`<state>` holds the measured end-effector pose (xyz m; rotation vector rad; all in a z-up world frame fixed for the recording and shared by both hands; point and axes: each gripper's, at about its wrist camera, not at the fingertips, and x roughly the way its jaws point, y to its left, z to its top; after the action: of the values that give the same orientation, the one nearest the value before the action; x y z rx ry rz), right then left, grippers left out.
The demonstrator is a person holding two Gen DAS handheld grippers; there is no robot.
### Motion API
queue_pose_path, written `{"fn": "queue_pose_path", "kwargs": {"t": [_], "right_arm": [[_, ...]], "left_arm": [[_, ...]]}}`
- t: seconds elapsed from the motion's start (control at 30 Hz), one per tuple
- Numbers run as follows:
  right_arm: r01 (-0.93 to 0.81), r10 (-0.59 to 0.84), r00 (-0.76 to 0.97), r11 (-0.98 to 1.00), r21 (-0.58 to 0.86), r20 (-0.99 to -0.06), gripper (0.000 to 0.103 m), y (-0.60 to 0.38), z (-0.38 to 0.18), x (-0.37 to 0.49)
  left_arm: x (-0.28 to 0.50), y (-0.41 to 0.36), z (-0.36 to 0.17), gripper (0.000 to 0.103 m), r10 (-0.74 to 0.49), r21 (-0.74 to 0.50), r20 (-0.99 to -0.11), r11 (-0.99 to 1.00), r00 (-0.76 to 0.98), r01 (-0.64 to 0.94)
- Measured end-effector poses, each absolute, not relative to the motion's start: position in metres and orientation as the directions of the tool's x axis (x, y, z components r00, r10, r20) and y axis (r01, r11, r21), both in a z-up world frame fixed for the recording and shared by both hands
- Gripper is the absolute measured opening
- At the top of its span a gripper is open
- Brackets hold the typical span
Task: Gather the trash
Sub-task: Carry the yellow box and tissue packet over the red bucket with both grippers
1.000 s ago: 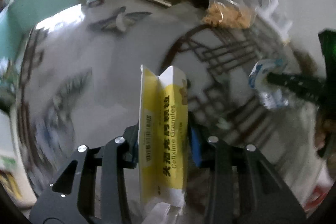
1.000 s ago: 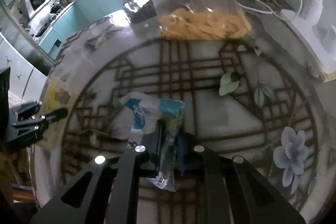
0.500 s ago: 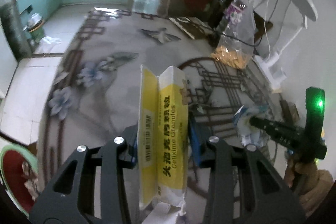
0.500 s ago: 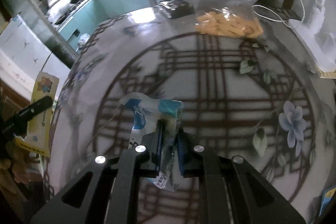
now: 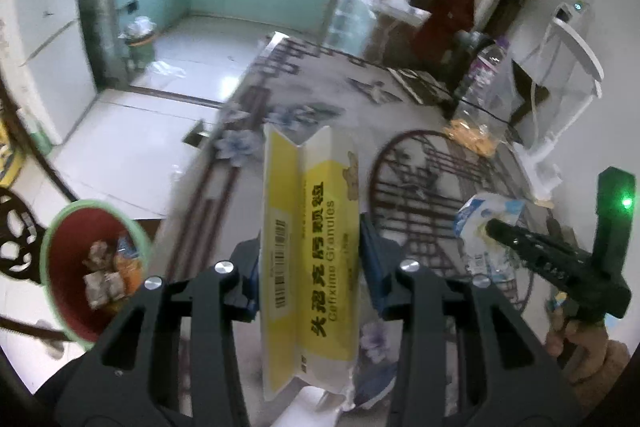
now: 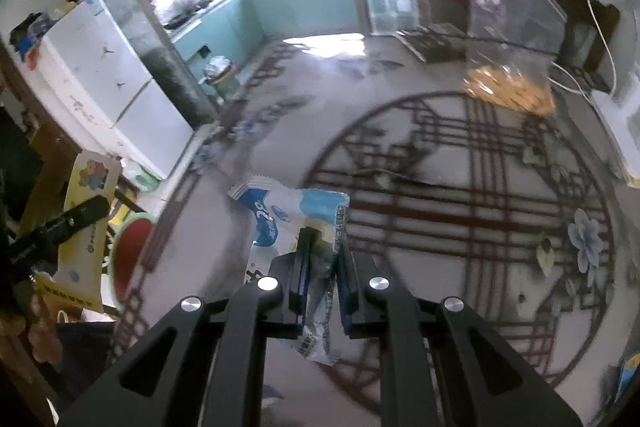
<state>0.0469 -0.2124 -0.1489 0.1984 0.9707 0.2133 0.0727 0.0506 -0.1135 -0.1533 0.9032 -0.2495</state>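
Pinching the yellow medicine box (image 5: 310,259), the left gripper (image 5: 308,263) is beginning to open its jaws; the right gripper (image 6: 320,267) clamps a blue-white wrapper (image 6: 292,211). Both are carried above the patterned bench (image 6: 460,195), presumably toward the green-rimmed bin (image 5: 60,267) for disposal.

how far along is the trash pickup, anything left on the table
Done: some scraps already lie in the green-rimmed red bin. In hand: the left gripper carries a yellow and white medicine box, its jaws starting to open, and the right gripper is shut on a blue and white plastic wrapper. Left: both still need dropping in; a clear bag of orange snacks remains on the table.
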Motion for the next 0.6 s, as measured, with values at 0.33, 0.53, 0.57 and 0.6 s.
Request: {"fn": "queue_pose_path", "kwargs": {"t": [0.33, 0.53, 0.57, 0.6], "right_arm": [[-0.259, 0.367, 0.546, 0.929, 0.265, -0.753, 0.013, -0.138, -0.123, 0.045], [-0.347, 0.422, 0.538, 0.900, 0.264, -0.730, 0.013, -0.095, -0.111, 0.048], [-0.354, 0.427, 0.536, 0.897, 0.266, -0.728, 0.013, -0.092, -0.111, 0.049], [-0.363, 0.436, 0.532, 0.892, 0.269, -0.726, 0.013, -0.085, -0.111, 0.050]], "left_arm": [[0.042, 0.095, -0.092, 0.040, -0.117, -0.138, -0.730, 0.990, 0.674, 0.024], [0.040, 0.120, -0.086, 0.040, -0.079, -0.133, -0.721, 0.991, 0.689, -0.026], [0.040, 0.125, -0.085, 0.040, -0.070, -0.132, -0.719, 0.990, 0.692, -0.037], [0.039, 0.130, -0.083, 0.040, -0.062, -0.132, -0.715, 0.990, 0.696, -0.048]]}}
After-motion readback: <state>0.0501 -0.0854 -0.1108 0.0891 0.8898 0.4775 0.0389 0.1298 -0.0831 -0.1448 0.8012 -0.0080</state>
